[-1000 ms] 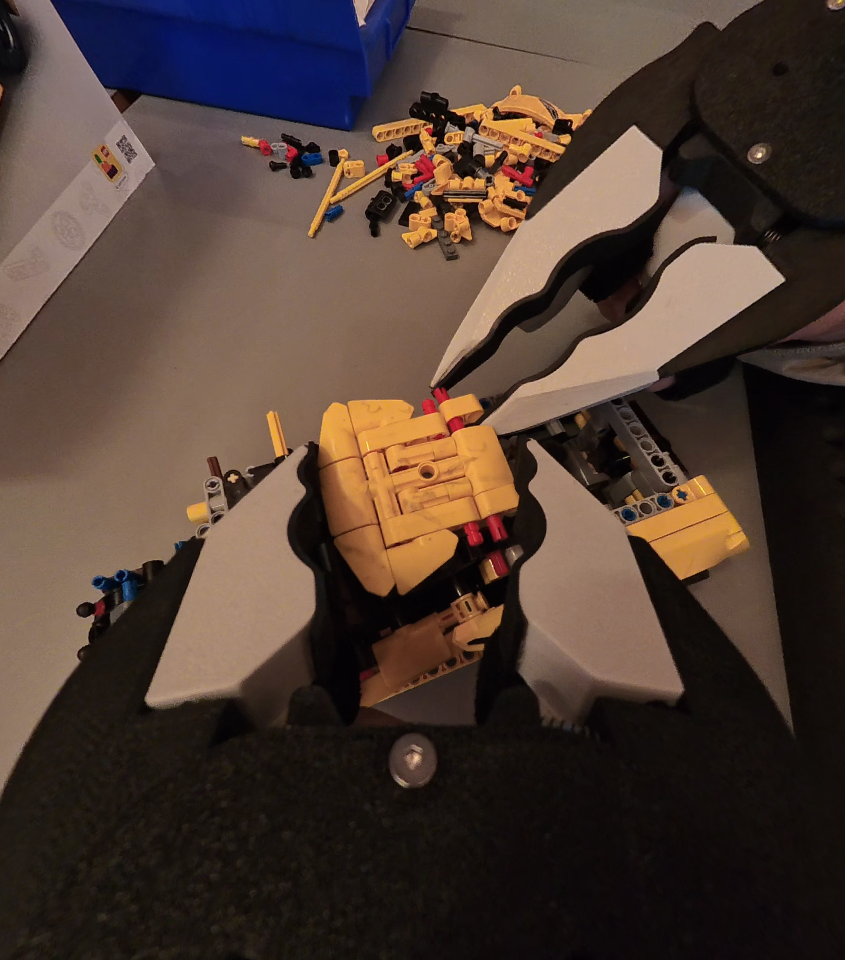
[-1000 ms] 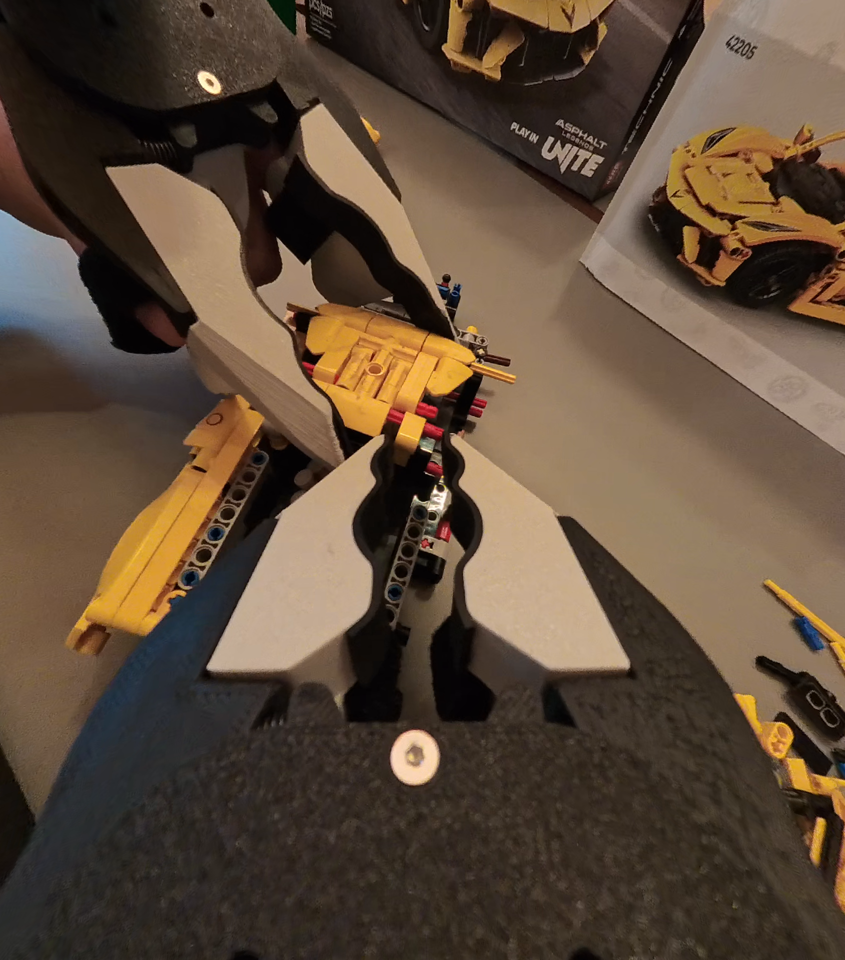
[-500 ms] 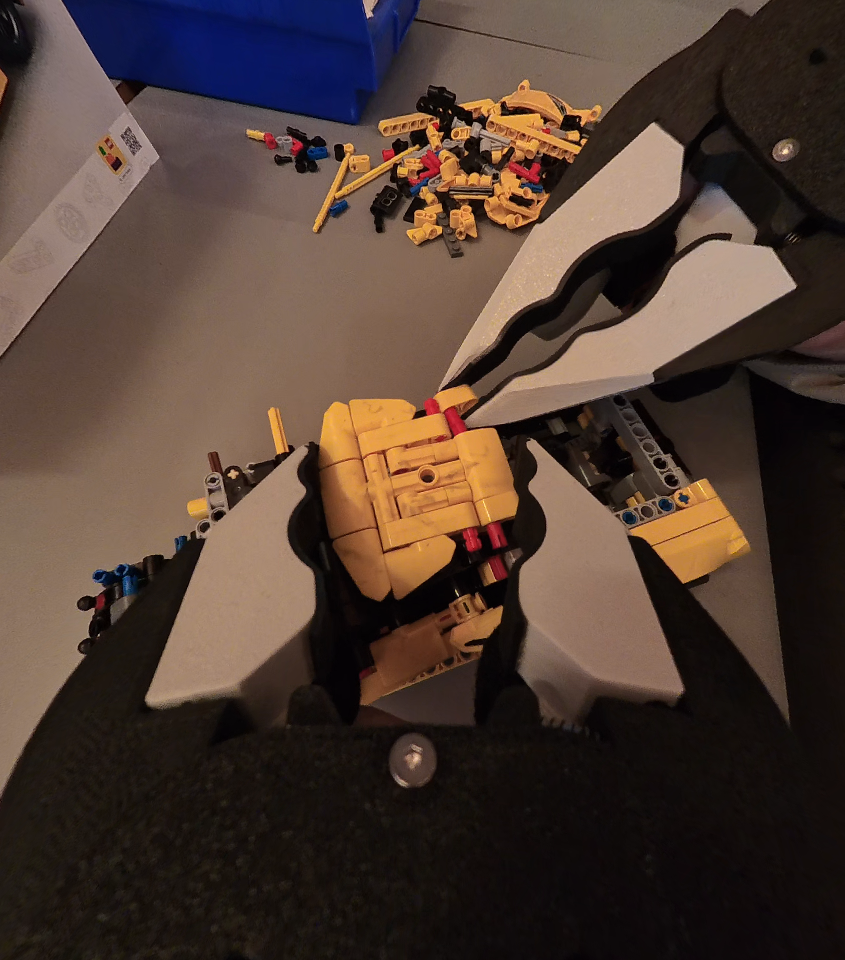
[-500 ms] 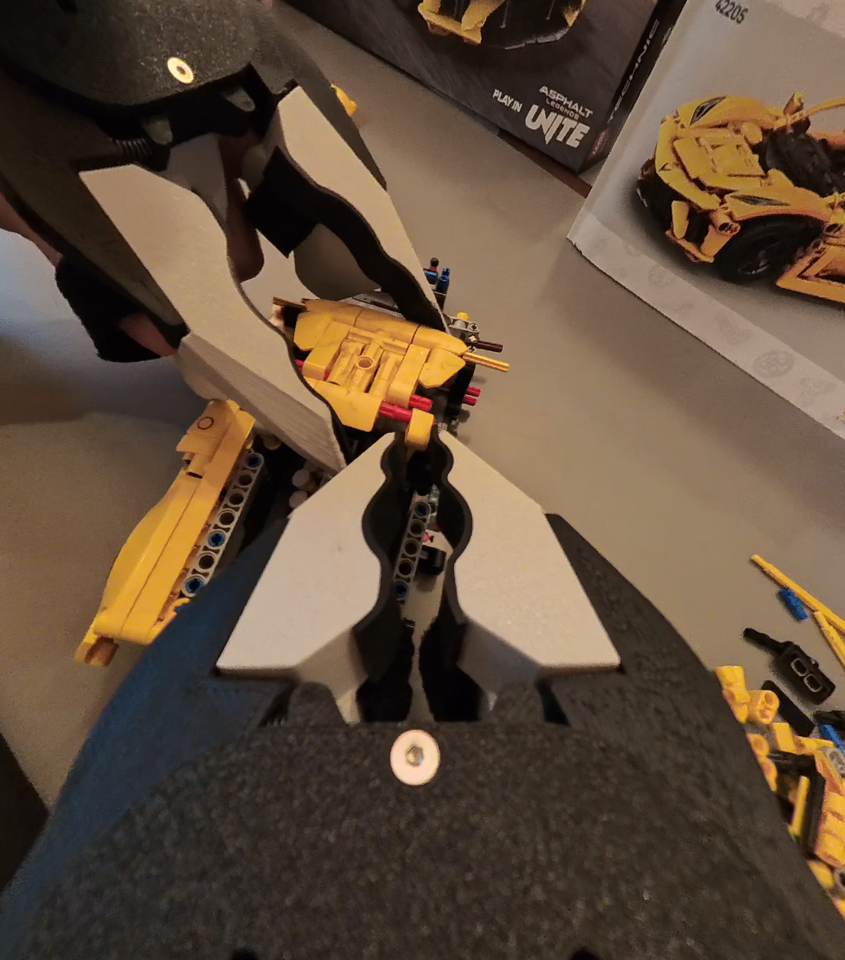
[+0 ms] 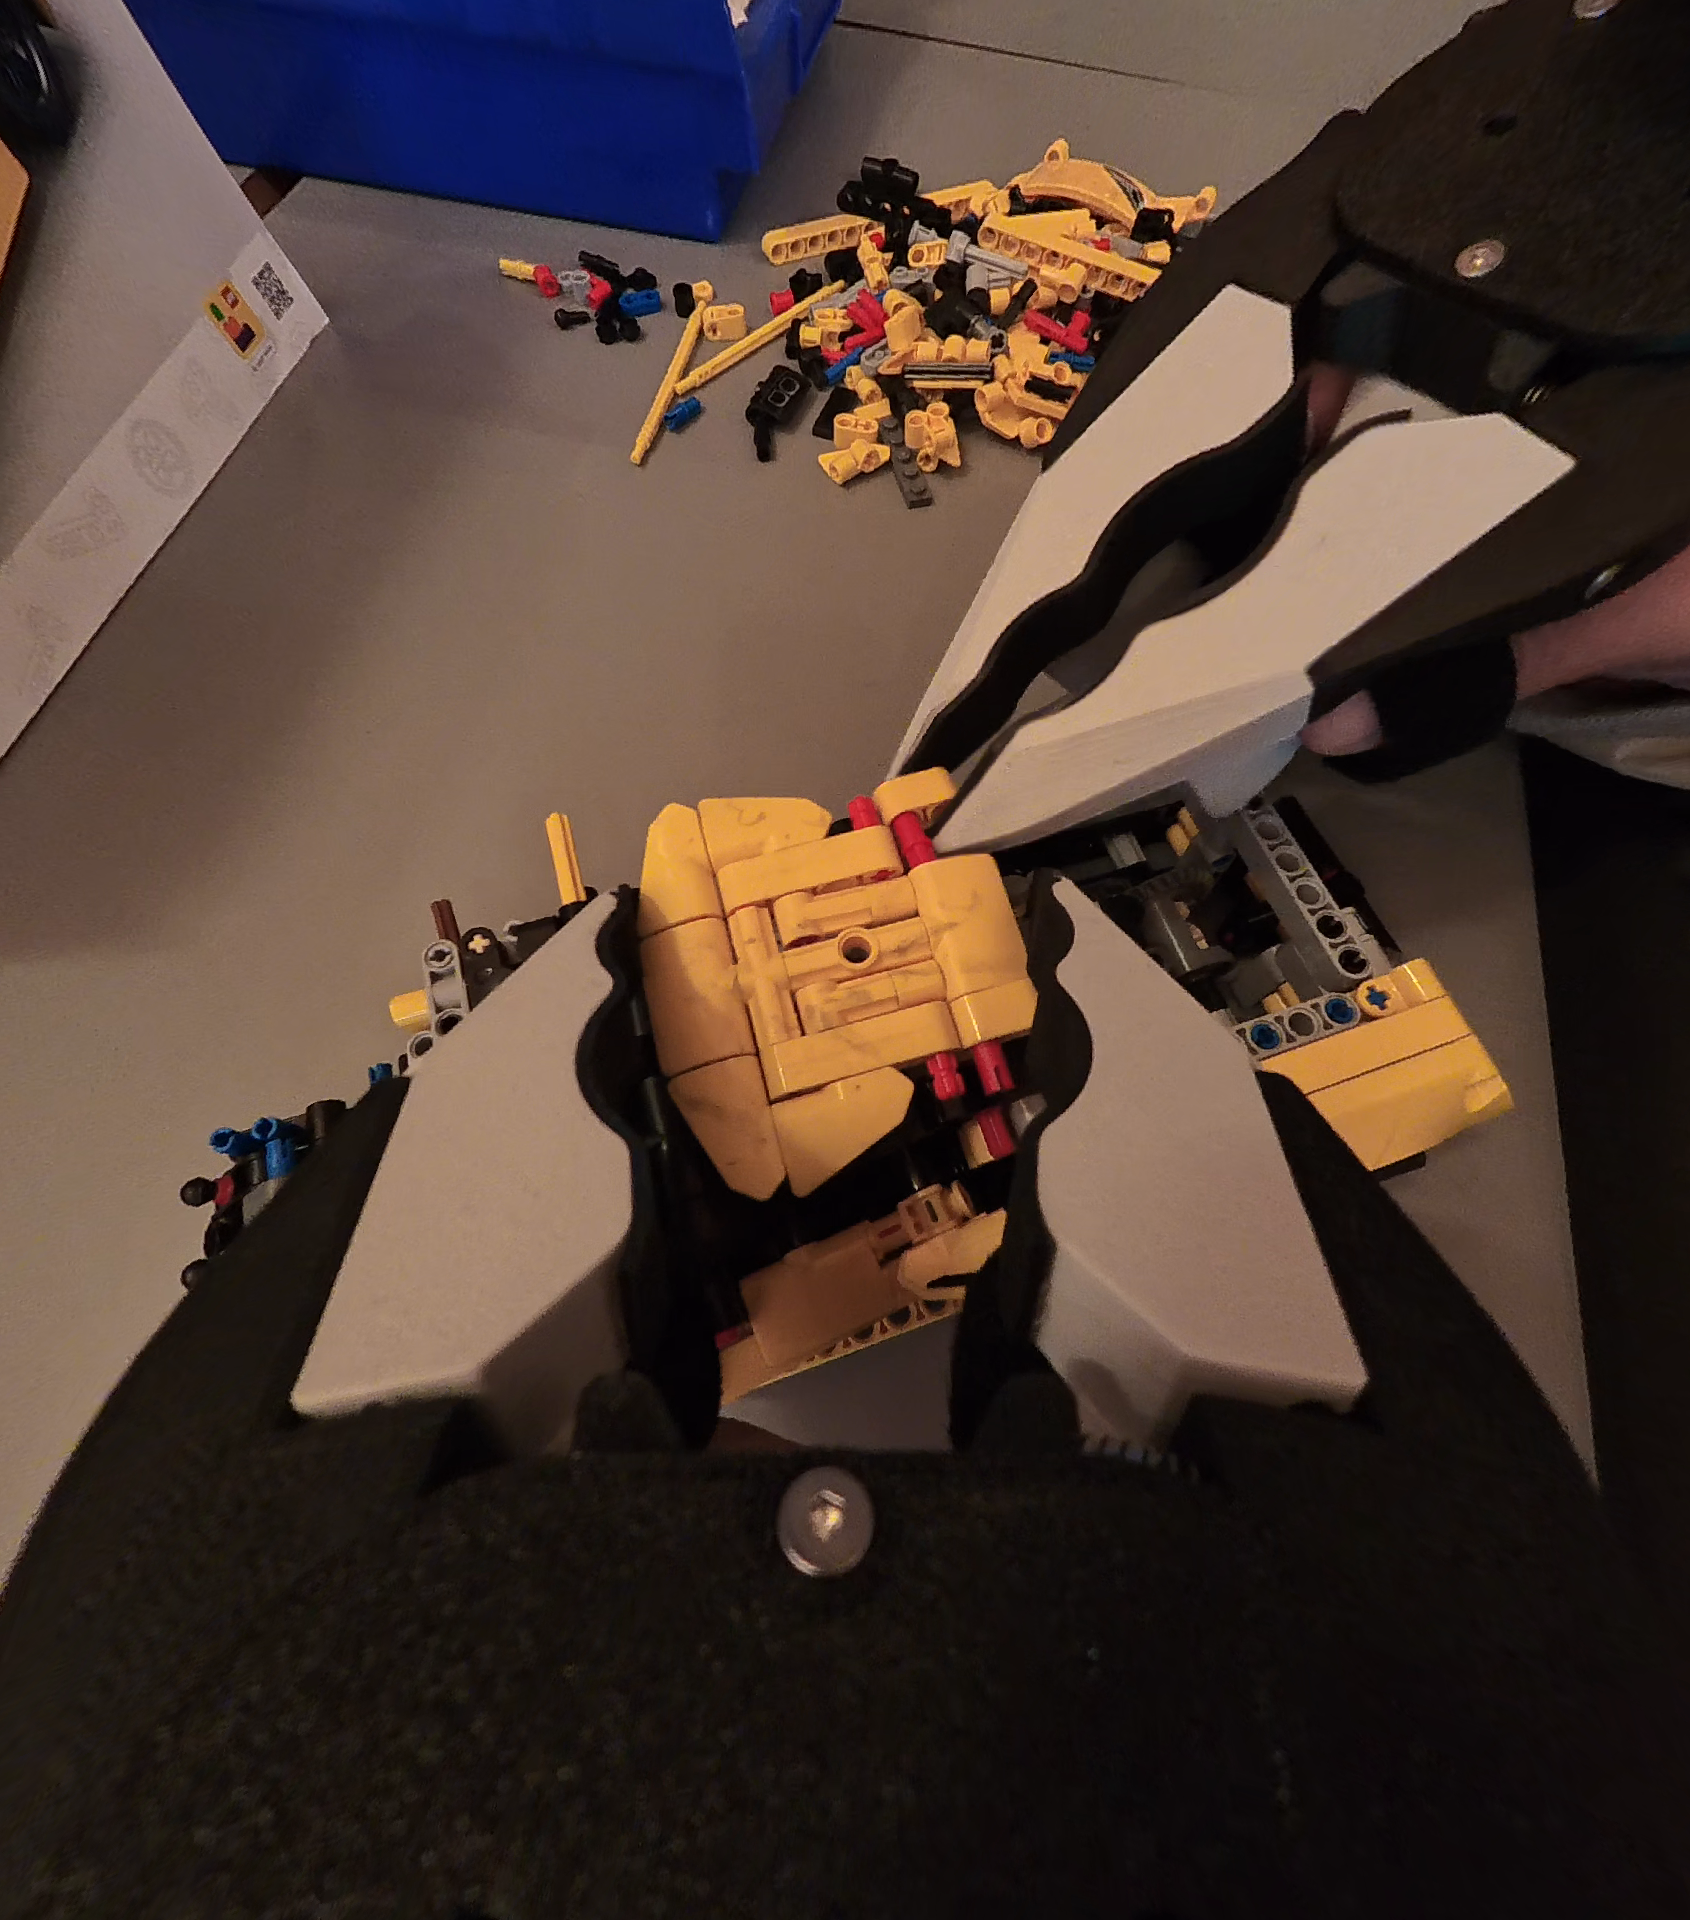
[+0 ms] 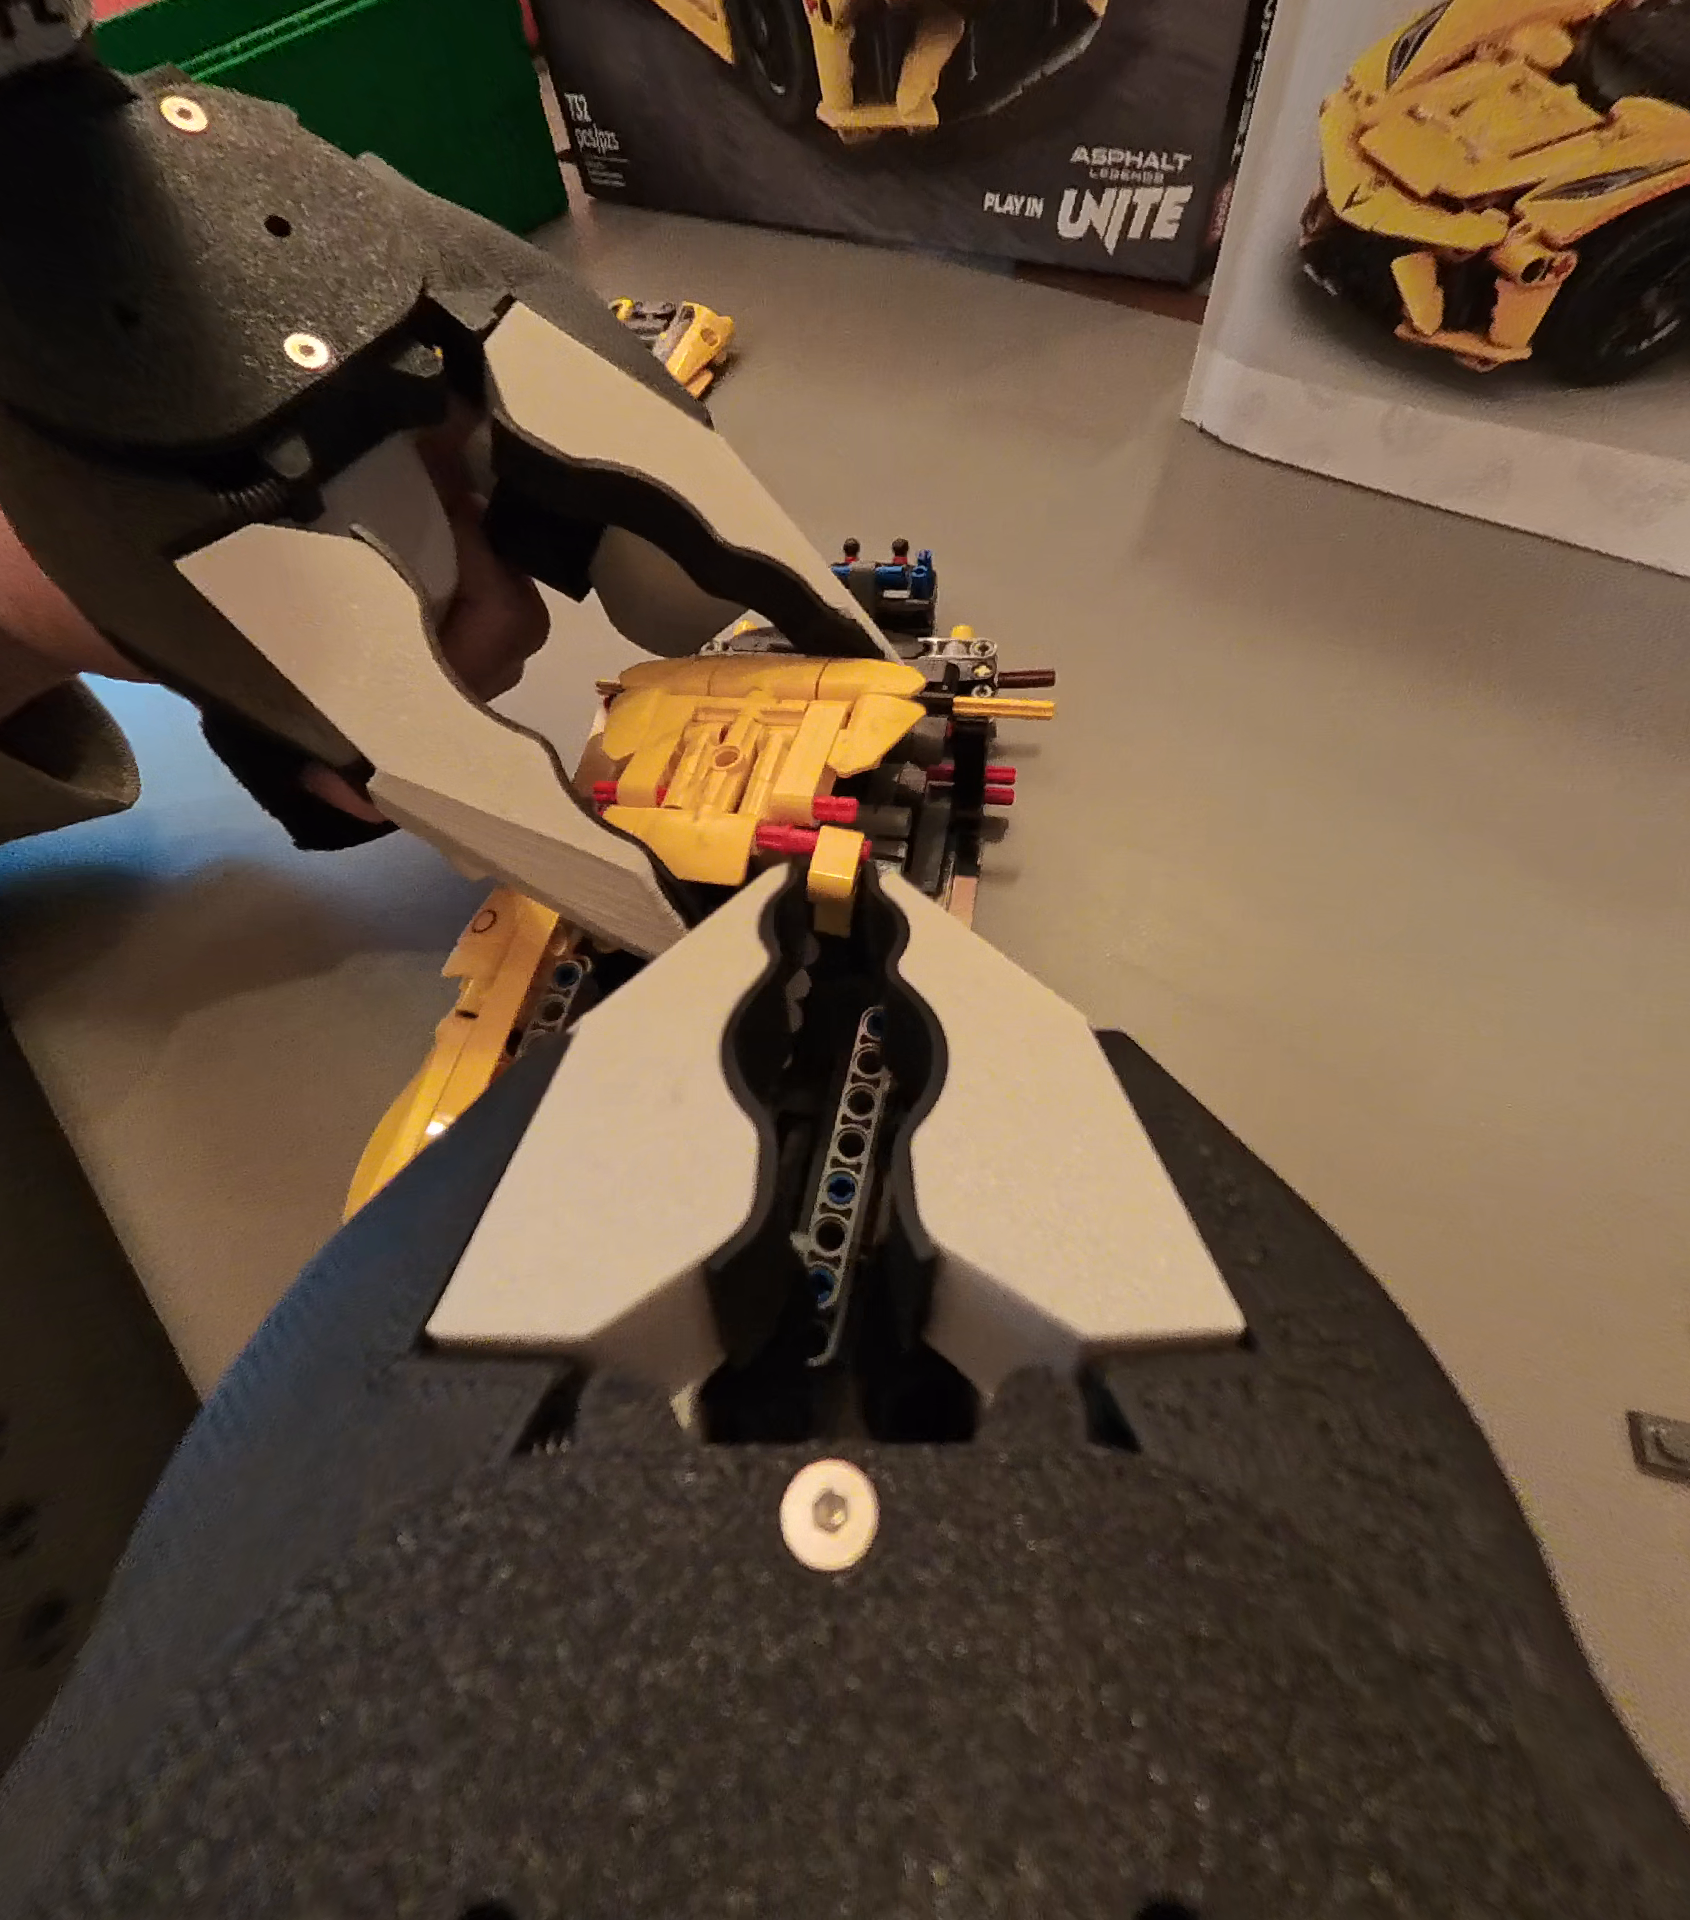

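Left gripper point(image 5: 836, 997): closed around the yellow brick car body point(image 5: 836, 977), mid grey table point(image 5: 508, 644) | Right gripper point(image 6: 836, 883): pinched on a small yellow piece point(image 6: 836, 868) at its side | Handling: light, stiff, easily broken; best held by the sides.

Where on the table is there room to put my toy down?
Bare grey table lies between the instruction booklet, the loose parts pile and the yellow car build. Crowded: around the build, where the left gripper and right gripper meet.
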A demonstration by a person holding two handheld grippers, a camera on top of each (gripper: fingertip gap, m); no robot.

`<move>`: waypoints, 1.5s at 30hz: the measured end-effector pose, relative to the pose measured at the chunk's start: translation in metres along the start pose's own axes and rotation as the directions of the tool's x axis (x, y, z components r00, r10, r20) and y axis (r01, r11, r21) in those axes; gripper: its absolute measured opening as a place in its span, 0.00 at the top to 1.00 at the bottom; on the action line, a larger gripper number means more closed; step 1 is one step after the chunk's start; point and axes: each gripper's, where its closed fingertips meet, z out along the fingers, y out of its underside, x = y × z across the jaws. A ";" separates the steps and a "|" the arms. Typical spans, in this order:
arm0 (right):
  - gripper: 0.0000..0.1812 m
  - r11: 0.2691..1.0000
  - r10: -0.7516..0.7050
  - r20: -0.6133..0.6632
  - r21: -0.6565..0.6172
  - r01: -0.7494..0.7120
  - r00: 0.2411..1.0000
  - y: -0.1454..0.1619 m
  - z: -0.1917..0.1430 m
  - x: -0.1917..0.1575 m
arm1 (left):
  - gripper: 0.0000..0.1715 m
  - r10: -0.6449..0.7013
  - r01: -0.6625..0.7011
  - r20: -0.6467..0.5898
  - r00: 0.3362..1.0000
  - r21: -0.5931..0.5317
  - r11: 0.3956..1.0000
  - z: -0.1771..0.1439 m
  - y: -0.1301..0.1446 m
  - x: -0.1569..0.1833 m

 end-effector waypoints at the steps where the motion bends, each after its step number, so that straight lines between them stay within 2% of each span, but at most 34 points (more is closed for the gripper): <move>1: 0.96 1.000 0.008 0.000 -0.014 -0.008 1.000 0.000 0.000 0.000 | 0.56 0.000 0.000 0.002 1.000 -0.001 1.000 0.000 0.000 0.000; 3: 0.97 0.998 0.044 -0.013 -0.033 -0.044 0.999 0.001 -0.001 0.000 | 0.56 0.005 -0.005 0.011 1.000 -0.006 1.000 0.001 0.000 0.000; 6: 0.97 0.998 0.000 -0.082 -0.063 -0.005 0.997 0.002 -0.001 0.003 | 0.57 -0.016 0.016 0.014 1.000 -0.007 1.000 0.001 0.000 -0.001; 9: 0.97 0.998 0.023 -0.135 -0.053 -0.030 0.991 0.000 -0.003 0.012 | 0.57 -0.037 0.038 0.038 0.999 -0.015 0.999 0.003 0.000 -0.002; 12: 0.97 0.996 0.071 -0.122 -0.037 -0.076 0.990 0.001 -0.006 0.015 | 0.57 -0.035 0.036 0.054 0.998 -0.018 0.999 0.005 -0.001 -0.002; 14: 0.97 0.997 0.039 -0.144 -0.053 -0.047 0.989 0.001 -0.007 0.017 | 0.57 -0.038 0.038 0.050 0.998 -0.011 0.999 0.005 -0.002 -0.002; 19: 0.97 0.998 -0.042 -0.102 -0.053 0.036 0.994 0.002 -0.005 0.009 | 0.57 -0.057 0.058 0.028 0.998 -0.006 0.998 0.006 -0.001 0.000; 20: 0.97 1.000 -0.006 -0.062 -0.025 0.005 0.998 0.001 -0.004 0.009 | 0.57 -0.063 0.064 0.028 0.998 -0.008 0.998 0.005 -0.001 0.000; 21: 0.97 0.993 0.115 0.018 0.006 -0.115 0.993 0.001 -0.004 0.008 | 0.57 -0.071 0.071 0.026 0.997 -0.009 0.997 0.005 -0.001 0.000; 22: 0.96 0.961 0.273 0.130 0.015 -0.277 0.953 0.001 -0.005 0.006 | 0.57 -0.071 0.071 0.027 0.997 -0.006 0.997 0.005 -0.002 0.000; 23: 0.95 0.902 0.420 0.240 -0.006 -0.431 0.875 0.001 -0.006 0.005 | 0.57 -0.071 0.071 0.027 0.997 -0.004 0.997 0.006 -0.002 0.001; 24: 0.94 0.854 0.501 0.310 -0.027 -0.519 0.808 0.001 -0.007 0.005 | 0.57 -0.074 0.074 0.026 0.997 -0.004 0.997 0.006 -0.002 0.001; 25: 0.94 0.855 0.498 0.323 -0.025 -0.518 0.805 0.001 -0.007 0.004 | 0.57 -0.072 0.072 0.028 0.997 -0.006 0.997 0.006 -0.002 0.001; 26: 0.94 0.883 0.452 0.302 -0.014 -0.470 0.840 0.001 -0.008 0.004 | 0.57 -0.064 0.064 0.032 0.997 -0.007 0.998 0.006 -0.003 0.001; 29: 0.95 0.962 0.264 0.184 0.024 -0.273 0.947 0.001 -0.008 0.006 | 0.57 -0.068 0.068 0.032 0.997 -0.008 0.998 0.006 -0.003 0.002; 32: 0.96 0.991 0.133 0.058 0.012 -0.134 0.989 0.000 -0.009 0.007 | 0.57 -0.063 0.064 0.034 0.997 -0.009 0.998 0.006 -0.002 0.002; 35: 0.97 0.979 0.205 0.028 0.012 -0.205 0.978 0.000 -0.010 0.012 | 0.57 -0.066 0.066 0.032 0.997 -0.006 0.998 0.006 -0.002 0.001; 38: 0.97 0.914 0.396 0.143 0.035 -0.404 0.907 0.000 -0.012 0.019 | 0.57 -0.073 0.073 0.036 0.997 -0.007 0.997 0.006 -0.002 0.000; 42: 0.97 0.880 0.460 0.214 0.024 -0.475 0.862 0.000 -0.012 0.018 | 0.57 -0.071 0.072 0.038 0.997 -0.005 0.997 0.007 -0.003 0.000; 45: 0.96 0.893 0.436 0.248 0.004 -0.451 0.865 0.000 -0.010 0.009 | 0.57 -0.073 0.073 0.034 0.997 0.000 0.997 0.008 -0.003 0.001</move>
